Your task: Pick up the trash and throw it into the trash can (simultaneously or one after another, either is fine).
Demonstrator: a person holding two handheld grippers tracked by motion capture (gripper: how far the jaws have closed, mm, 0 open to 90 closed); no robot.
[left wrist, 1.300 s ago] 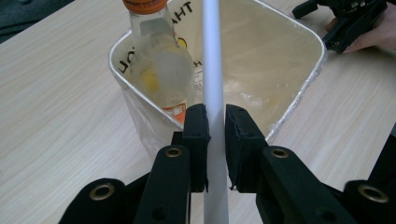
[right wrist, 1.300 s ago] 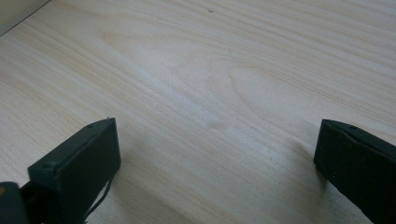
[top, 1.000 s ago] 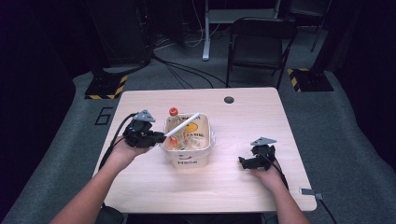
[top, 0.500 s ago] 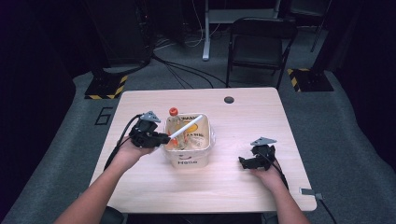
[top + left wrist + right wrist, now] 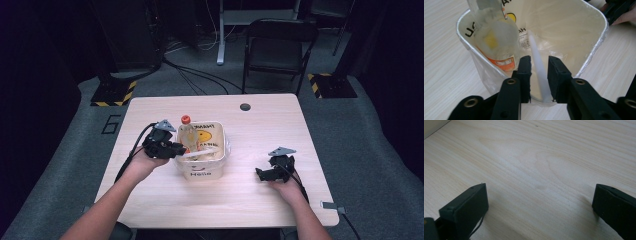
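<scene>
Fingers (image 5: 556,75) astride white stick (image 5: 537,65), inside tub (image 5: 596,47)

One tub, one bottle, one white stick, two tools on my bench.

On my single wooden bench (image 5: 240,200) I count one white plastic-lined tub (image 5: 202,170) with printed lettering, and in it one clear bottle (image 5: 495,37) with one orange cap (image 5: 185,119) and one slim white stick (image 5: 537,65). I hold two tools: one left tool (image 5: 176,149) and one right tool (image 5: 258,173), each with two black jaws, four jaws in all. The benchtop has one round dark hole (image 5: 245,106). Behind the bench I count one folding chair (image 5: 280,47) and two yellow-and-black striped floor plates (image 5: 112,93).
</scene>
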